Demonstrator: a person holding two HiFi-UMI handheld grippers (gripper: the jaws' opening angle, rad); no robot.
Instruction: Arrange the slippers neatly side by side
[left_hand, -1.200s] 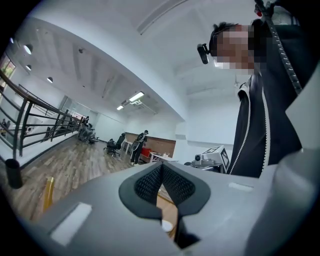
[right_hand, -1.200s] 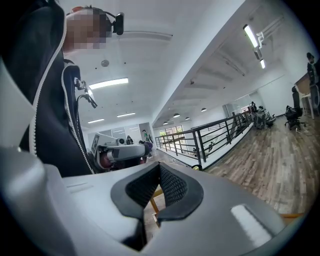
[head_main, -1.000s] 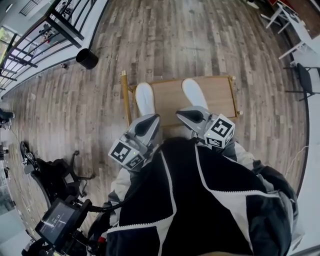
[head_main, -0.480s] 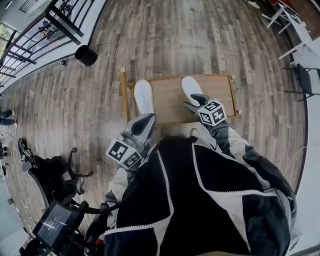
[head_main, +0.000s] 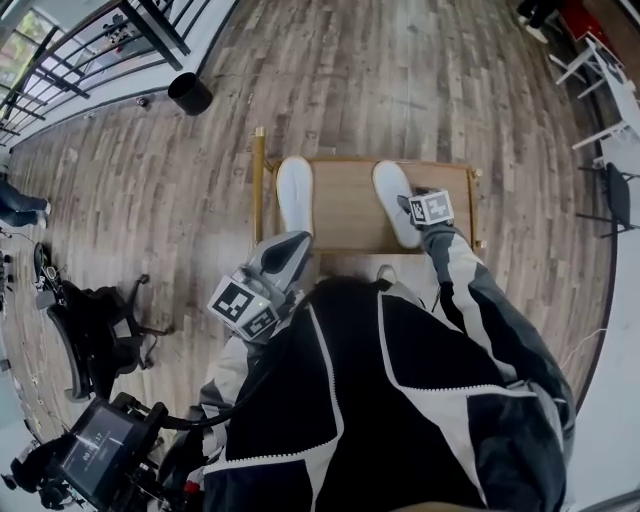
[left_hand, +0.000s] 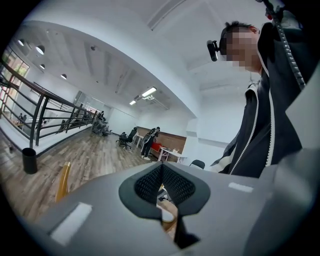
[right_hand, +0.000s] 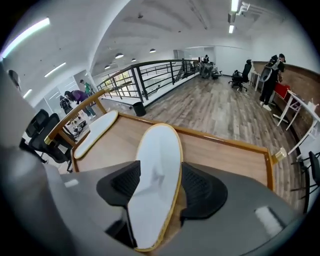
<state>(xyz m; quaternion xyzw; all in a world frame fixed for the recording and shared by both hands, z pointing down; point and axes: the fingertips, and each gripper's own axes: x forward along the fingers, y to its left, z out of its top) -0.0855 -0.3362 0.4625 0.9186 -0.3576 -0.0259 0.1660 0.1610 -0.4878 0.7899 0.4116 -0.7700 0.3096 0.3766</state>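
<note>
Two white slippers with tan edging lie apart on a low wooden table (head_main: 345, 215) with a raised rim. The left slipper (head_main: 294, 193) is at the table's left end, the right slipper (head_main: 393, 198) further right. My right gripper (head_main: 412, 205) reaches down over the right slipper's heel end. In the right gripper view its jaws are opening, and this slipper (right_hand: 155, 170) lies between the pads without being squeezed; the other slipper (right_hand: 95, 132) shows at far left. My left gripper (head_main: 290, 250) is held near my body, shut and empty, tips (left_hand: 161, 184) pointing up.
A black bin (head_main: 189, 92) stands on the wooden floor beyond the table, near a black railing (head_main: 90, 50). A black office chair (head_main: 95, 335) and a screen device (head_main: 100, 455) are at my left. White tables and chairs (head_main: 610, 90) stand at far right.
My right gripper moved forward from beside my body onto the right slipper, and its jaws went from shut to wide apart. The left gripper stayed where it was.
</note>
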